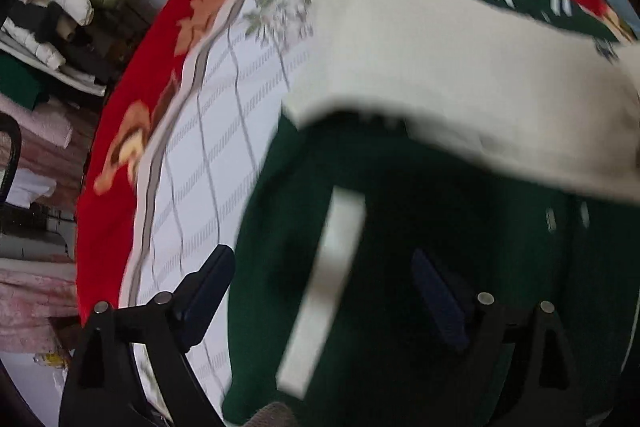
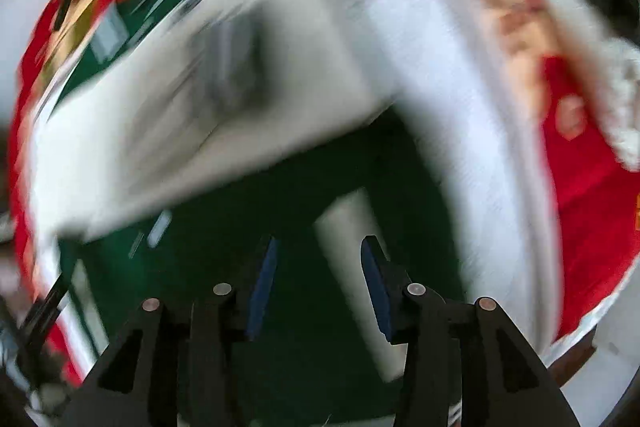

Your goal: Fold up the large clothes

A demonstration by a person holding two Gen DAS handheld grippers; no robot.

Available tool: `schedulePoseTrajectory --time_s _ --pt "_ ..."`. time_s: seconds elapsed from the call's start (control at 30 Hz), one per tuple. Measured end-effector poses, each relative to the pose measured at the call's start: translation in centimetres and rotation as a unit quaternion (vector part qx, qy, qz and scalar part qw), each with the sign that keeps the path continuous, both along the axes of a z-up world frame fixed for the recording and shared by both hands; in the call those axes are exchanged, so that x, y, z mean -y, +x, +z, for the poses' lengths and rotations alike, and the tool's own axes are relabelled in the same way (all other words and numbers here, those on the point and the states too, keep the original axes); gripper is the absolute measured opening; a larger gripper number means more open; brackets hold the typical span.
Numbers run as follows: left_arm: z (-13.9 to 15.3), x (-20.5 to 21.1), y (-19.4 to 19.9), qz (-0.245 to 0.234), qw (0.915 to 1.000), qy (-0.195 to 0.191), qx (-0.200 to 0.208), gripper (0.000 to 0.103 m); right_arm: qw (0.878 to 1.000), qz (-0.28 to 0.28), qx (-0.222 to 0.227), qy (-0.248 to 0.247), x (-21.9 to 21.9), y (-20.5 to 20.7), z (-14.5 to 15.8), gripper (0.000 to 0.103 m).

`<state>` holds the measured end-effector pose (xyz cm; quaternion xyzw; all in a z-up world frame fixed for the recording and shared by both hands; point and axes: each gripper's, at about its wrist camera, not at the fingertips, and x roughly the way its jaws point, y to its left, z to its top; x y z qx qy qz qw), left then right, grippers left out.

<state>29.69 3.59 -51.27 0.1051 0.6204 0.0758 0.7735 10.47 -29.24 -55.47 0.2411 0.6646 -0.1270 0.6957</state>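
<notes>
Both tools hang empty over the green jacket (image 1: 400,227) with cream sleeves: left tool (image 1: 324,291) wide, right tool (image 2: 318,279) narrower

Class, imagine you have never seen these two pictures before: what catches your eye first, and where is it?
A dark green garment with a cream sleeve across it fills the middle of both views. It lies on a pale checked sheet over a red floral blanket. The left gripper and right gripper stand open above the green cloth, holding nothing.
</notes>
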Motion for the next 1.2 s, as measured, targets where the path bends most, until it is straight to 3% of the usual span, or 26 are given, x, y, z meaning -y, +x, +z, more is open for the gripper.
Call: schedulePoseTrajectory --time_s 0.1,0.13,0.2,0.3,0.37,0.43,0.6,0.7,0.8,0.83,0.87,0.93,1.03,1.13,1.2 --pt "-1.3 0.6 -3.8 -0.011 0.9994 0.026 -0.019 0.091 0.995 0.05 -0.033 0.077 -7.7 0.0 -2.4 0.046" --pt "-2.4 0.8 -5.1 -0.014 0.9989 0.032 -0.032 0.091 0.994 0.061 -0.046 0.08 -11.8 1.6 -3.2 0.046" --pt "-4.3 0.9 -6.9 -0.021 0.9977 0.04 -0.051 0.091 0.99 0.086 -0.077 0.075 -15.5 -0.6 -5.9 0.046" --pt "-5.7 0.8 -8.3 -0.03 0.9964 0.051 -0.061 0.091 0.993 0.086 -0.083 0.024 -16.7 -1.3 -7.7 0.043" --pt "-5.9 0.2 -8.5 -0.028 0.997 0.045 -0.057 0.091 0.994 0.065 -0.083 0.01 -16.7 -2.0 -7.4 0.017" --pt "-5.9 -0.6 -8.5 -0.019 0.997 0.041 -0.063 0.092 0.995 0.051 -0.078 0.036 -16.6 -2.5 -6.8 0.012" --pt "-5.6 -3.1 -8.3 0.0 0.9968 0.037 -0.071 0.092 0.991 0.071 -0.046 0.1 -18.4 -3.2 -3.9 0.011" --pt "-5.4 -4.3 -7.9 0.005 0.9962 0.046 -0.074 0.092 0.983 0.096 -0.072 0.141 -19.6 -2.8 -5.7 0.012" --pt "-4.0 -5.0 -7.4 0.02 0.9969 0.031 -0.07 0.092 0.972 0.075 -0.077 0.211 -17.6 -3.6 -6.3 0.023" --pt "-3.1 -4.9 -7.2 0.021 0.9977 0.023 -0.061 0.092 0.968 0.067 -0.064 0.232 -16.7 -4.1 -6.0 0.035" --pt "-2.4 -4.5 -7.1 0.019 0.9984 0.015 -0.052 0.092 0.966 0.055 -0.045 0.25 -15.3 -4.6 -5.1 0.061" --pt "-1.3 -2.9 -7.1 0.004 0.9993 -0.006 -0.036 0.092 0.966 0.035 -0.018 0.257 -12.2 -4.3 -4.0 0.091" --pt "-2.2 0.8 -7.3 -0.038 0.9979 -0.021 -0.049 0.092 0.971 0.011 -0.017 0.238 -5.8 -3.8 -1.8 0.091" --pt "-3.0 4.8 -7.6 -0.066 0.9956 -0.045 -0.047 0.092 0.987 0.003 -0.035 0.157 -0.5 -2.9 -1.0 0.089" --pt "-3.8 7.5 -7.6 -0.093 0.9944 -0.031 -0.037 0.092 0.995 0.004 -0.034 0.089 0.9 -2.3 0.0 0.076"
